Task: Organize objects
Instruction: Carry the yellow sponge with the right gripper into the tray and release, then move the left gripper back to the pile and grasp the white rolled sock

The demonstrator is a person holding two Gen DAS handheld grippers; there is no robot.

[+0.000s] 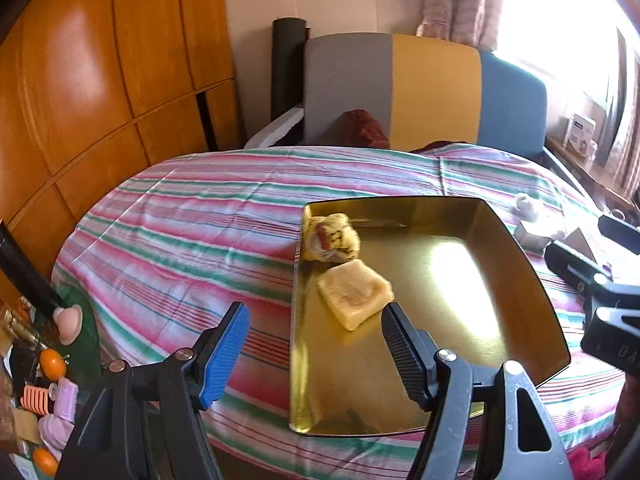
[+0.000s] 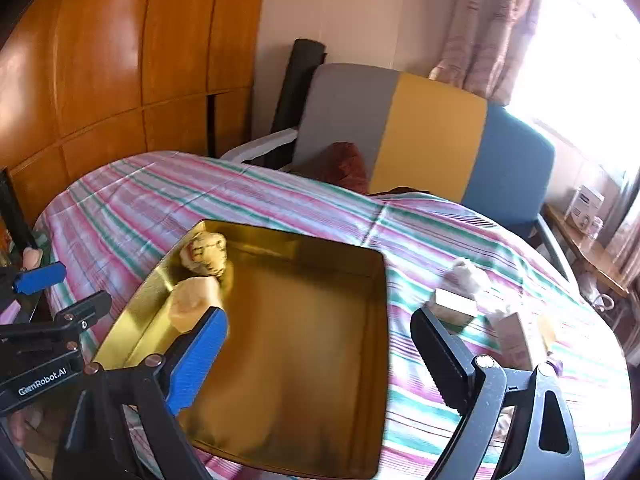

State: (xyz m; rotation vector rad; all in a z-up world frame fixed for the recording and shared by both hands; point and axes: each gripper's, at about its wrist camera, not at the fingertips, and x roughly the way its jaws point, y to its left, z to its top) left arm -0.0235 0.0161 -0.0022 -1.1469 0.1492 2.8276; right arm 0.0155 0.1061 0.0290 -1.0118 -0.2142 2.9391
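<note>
A gold tin tray (image 1: pixel 460 300) (image 2: pixel 320 360) lies on the striped cloth. In its far left corner sit a crumpled paper bundle (image 1: pixel 332 238) (image 2: pixel 204 254) and a pale yellow square packet (image 1: pixel 354 294) (image 2: pixel 194 300). My left gripper (image 1: pixel 315 312) hangs open over the tray's left rim, just short of the packet, with nothing between its fingers. My right gripper (image 2: pixel 320 318) stands open and empty above the middle of the tray. Each gripper shows at the edge of the other's view: the right gripper (image 1: pixel 592 244) and the left gripper (image 2: pixel 62 290).
On the cloth to the right of the tray lie a white fluffy thing (image 2: pixel 468 276), a small white box (image 2: pixel 456 304) and a pinkish carton (image 2: pixel 520 336). A grey, yellow and blue sofa (image 1: pixel 400 92) stands behind. An orange (image 1: pixel 52 362) and pink items sit low at the left.
</note>
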